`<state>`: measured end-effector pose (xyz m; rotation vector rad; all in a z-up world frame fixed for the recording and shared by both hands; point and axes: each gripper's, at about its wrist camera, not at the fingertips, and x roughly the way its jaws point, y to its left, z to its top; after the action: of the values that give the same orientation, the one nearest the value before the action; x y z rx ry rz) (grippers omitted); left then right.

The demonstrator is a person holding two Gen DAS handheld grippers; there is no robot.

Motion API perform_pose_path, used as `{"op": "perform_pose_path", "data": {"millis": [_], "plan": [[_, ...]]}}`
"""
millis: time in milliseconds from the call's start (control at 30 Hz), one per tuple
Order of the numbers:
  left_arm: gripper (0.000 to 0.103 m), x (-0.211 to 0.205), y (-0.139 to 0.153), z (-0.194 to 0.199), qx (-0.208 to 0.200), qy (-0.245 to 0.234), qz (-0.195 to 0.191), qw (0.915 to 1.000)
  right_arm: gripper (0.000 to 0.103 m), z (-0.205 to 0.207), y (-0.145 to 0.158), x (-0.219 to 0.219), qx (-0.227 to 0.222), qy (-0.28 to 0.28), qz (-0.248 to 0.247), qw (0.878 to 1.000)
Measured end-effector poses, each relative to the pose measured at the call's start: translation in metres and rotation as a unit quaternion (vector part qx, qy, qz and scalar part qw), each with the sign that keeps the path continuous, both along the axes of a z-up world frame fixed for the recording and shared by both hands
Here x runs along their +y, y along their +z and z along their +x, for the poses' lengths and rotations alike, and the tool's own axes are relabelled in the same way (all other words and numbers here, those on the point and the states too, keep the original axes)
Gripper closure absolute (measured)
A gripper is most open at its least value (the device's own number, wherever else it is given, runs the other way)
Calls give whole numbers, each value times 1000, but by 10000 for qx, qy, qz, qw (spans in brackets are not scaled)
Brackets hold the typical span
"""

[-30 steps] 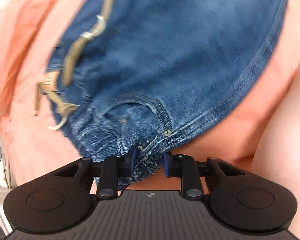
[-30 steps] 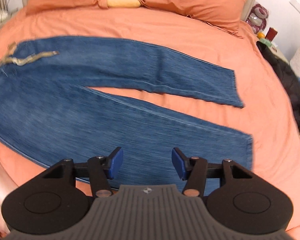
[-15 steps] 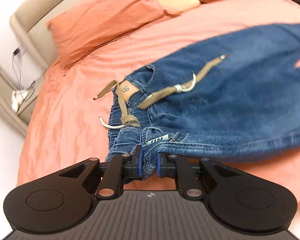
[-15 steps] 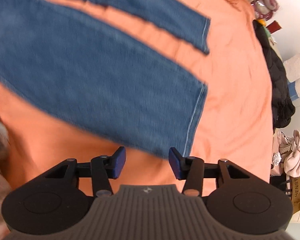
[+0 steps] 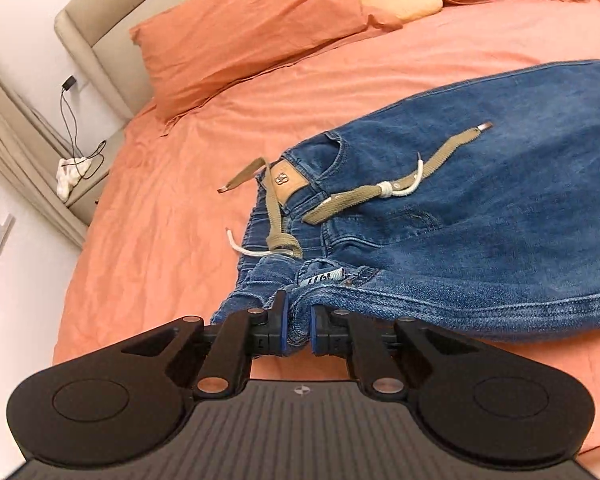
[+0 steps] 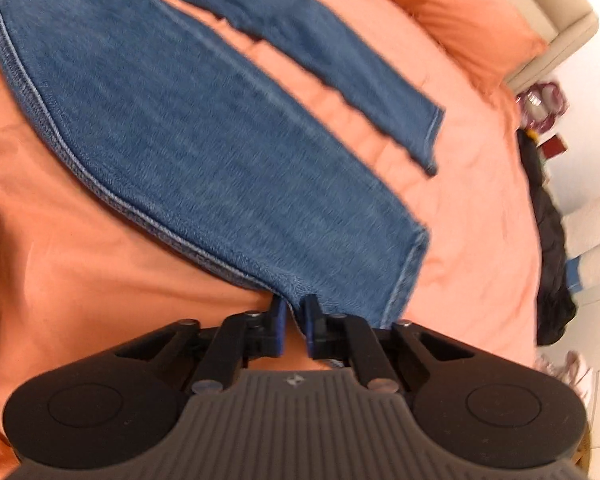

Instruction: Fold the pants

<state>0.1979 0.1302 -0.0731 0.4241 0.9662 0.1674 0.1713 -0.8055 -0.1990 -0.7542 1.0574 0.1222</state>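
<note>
Blue jeans (image 5: 480,216) lie spread on an orange bed, with a tan drawstring belt (image 5: 380,190) across the waist. My left gripper (image 5: 298,320) is shut on the near corner of the waistband, which bunches up between its pads. In the right wrist view the two legs (image 6: 204,132) run away to the upper right, the near leg ending in a hem (image 6: 408,276). My right gripper (image 6: 296,320) is shut on the near leg's lower edge, close to that hem.
Orange pillows (image 5: 252,28) and a beige headboard (image 5: 84,36) lie at the bed's far end. A bedside ledge with a white cable (image 5: 76,160) is at the left. Dark clothing (image 6: 552,248) hangs off the bed's right edge, above a white floor.
My left gripper closed on the waistband corner and tilted up to face the headboard. My right gripper dropped to the near leg's hem end and closed on its edge.
</note>
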Motion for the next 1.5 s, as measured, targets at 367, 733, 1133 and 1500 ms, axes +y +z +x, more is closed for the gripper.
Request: {"op": "perform_pose_path", "data": {"millis": [367, 733, 1133, 1500], "plan": [[96, 10, 29, 41, -369, 223, -6, 9991, 103, 70, 79, 16, -1177, -239, -457, 9917], [96, 12, 26, 160, -387, 305, 115, 9987, 103, 255, 86, 30, -1208, -639, -907, 9865], [95, 23, -68, 267, 401, 444, -9, 9982, 103, 407, -49, 45, -166, -835, -1502, 9850], [94, 33, -52, 265, 116, 372, -243, 9989, 103, 416, -44, 38, -315, -802, -1289, 9879]]}}
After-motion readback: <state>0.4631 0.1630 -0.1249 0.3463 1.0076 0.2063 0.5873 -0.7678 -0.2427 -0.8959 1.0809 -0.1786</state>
